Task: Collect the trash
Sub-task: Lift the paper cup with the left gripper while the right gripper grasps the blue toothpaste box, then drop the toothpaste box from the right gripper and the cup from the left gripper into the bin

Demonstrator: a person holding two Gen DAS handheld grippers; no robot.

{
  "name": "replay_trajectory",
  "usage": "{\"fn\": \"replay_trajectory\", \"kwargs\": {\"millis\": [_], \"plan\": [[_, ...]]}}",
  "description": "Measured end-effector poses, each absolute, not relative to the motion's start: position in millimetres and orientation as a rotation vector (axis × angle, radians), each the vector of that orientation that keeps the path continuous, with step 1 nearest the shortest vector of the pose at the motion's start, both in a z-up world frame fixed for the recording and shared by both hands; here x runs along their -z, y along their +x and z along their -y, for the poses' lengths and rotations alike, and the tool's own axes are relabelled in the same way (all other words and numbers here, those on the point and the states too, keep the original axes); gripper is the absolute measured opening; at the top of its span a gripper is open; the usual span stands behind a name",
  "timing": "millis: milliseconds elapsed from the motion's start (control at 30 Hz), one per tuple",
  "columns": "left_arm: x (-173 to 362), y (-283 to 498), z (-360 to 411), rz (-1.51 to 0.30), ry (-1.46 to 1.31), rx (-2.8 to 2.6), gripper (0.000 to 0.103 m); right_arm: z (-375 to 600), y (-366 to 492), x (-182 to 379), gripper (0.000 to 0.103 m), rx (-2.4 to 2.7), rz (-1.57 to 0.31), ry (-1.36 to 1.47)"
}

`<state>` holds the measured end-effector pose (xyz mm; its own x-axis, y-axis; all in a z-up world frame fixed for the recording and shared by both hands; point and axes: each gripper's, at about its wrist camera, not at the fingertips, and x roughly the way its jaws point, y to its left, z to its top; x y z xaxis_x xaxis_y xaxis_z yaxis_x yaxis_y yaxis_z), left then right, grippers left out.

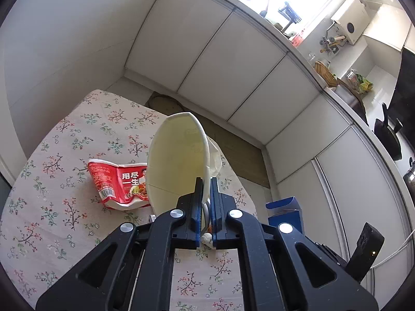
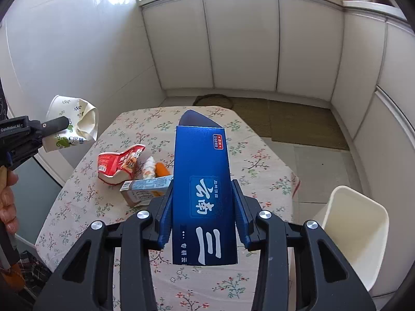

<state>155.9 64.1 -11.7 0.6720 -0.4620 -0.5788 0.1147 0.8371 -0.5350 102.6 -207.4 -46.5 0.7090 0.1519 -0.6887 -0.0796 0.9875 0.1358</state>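
Note:
My left gripper (image 1: 206,184) is shut on the rim of a crumpled white paper cup (image 1: 179,160) with a green leaf print, held above the floral table (image 1: 64,220). From the right wrist view, that cup (image 2: 75,119) hangs off the table's left edge in the left gripper (image 2: 62,123). My right gripper (image 2: 202,184) is shut on a long blue carton (image 2: 202,171), its pads pressing both sides, raised over the table. On the cloth lie a red noodle wrapper (image 2: 119,165), a flattened drink carton (image 2: 145,185), a white crumpled scrap (image 2: 149,167) and an orange piece (image 2: 162,168).
A white bin (image 2: 355,235) stands on the floor by the table's right edge. White cabinets (image 2: 241,39) run along the far wall, with a brown mat (image 2: 285,119) on the floor before them. A person's hand (image 2: 7,207) shows at the left edge.

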Motion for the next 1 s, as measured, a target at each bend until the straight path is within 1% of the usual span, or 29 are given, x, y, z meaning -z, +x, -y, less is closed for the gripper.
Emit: {"fn": "replay_trajectory", "kwargs": {"millis": [533,833,933,1000], "plan": [[22,158,29,-0.799,-0.439,0.502,0.005,326,62,30,0.04,0.226,-0.679,0.21],[34,155,101,-0.845,-0.406,0.603,0.005,391,40,39,0.041,0.385,-0.698,0.285],[38,152,129,-0.858,-0.395,0.644,0.005,411,30,41,0.043,0.41,-0.697,0.317],[39,150,146,-0.866,-0.389,0.669,0.005,421,22,40,0.052,0.431,-0.687,0.33]]}}
